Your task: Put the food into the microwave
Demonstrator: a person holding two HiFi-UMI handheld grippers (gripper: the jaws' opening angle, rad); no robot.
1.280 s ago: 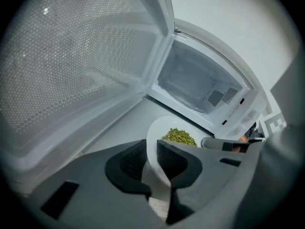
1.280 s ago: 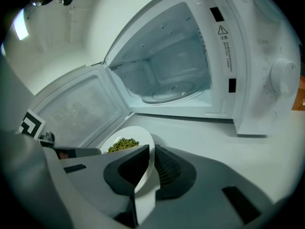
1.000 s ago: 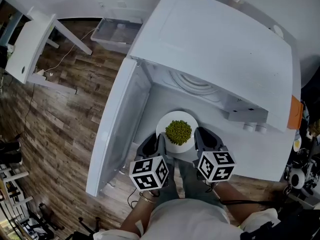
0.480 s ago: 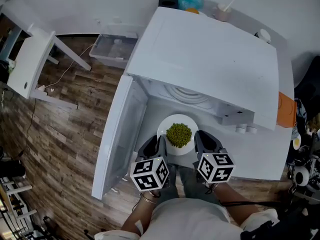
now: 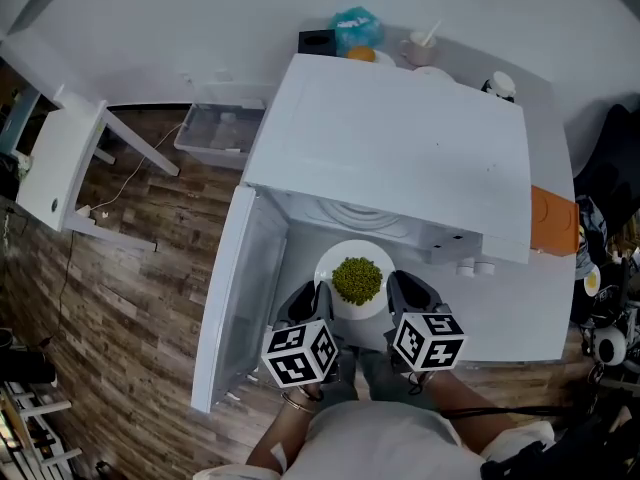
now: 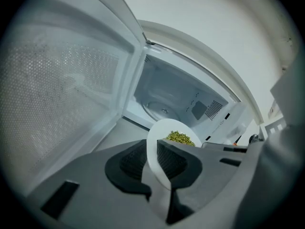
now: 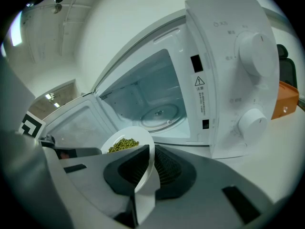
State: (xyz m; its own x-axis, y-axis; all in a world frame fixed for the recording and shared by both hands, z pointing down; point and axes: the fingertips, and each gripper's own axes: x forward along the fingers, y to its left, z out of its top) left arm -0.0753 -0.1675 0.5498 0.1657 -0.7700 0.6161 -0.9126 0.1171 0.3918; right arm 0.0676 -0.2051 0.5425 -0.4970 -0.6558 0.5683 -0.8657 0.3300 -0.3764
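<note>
Closest in, both marker cubes face up, and both grippers hold one white plate [image 5: 372, 252]. The left gripper [image 5: 308, 303] has its jaws clamped on the plate's left rim, and the right gripper [image 5: 408, 293] has its jaws clamped on the right rim. A heap of small green beans [image 5: 357, 279] sits in the middle of the plate, which is held level just in front of the microwave [image 5: 400, 148] mouth, not yet inside.

The door [image 5: 235, 298] hangs wide open on the left. Beyond the plate, the glass turntable [image 7: 159, 114] lies bare in the cavity. On the control panel there is a warning triangle label [image 7: 200, 95] with fine print under it. The print by the upper dial [image 7: 255, 49] and lower dial [image 7: 251, 122] is too small to read.

An orange object [image 5: 553, 220] lies right of the microwave on the white table [image 5: 520, 318]. Farthest back are a teal bag [image 5: 357, 28] and a cup [image 5: 420, 48].
</note>
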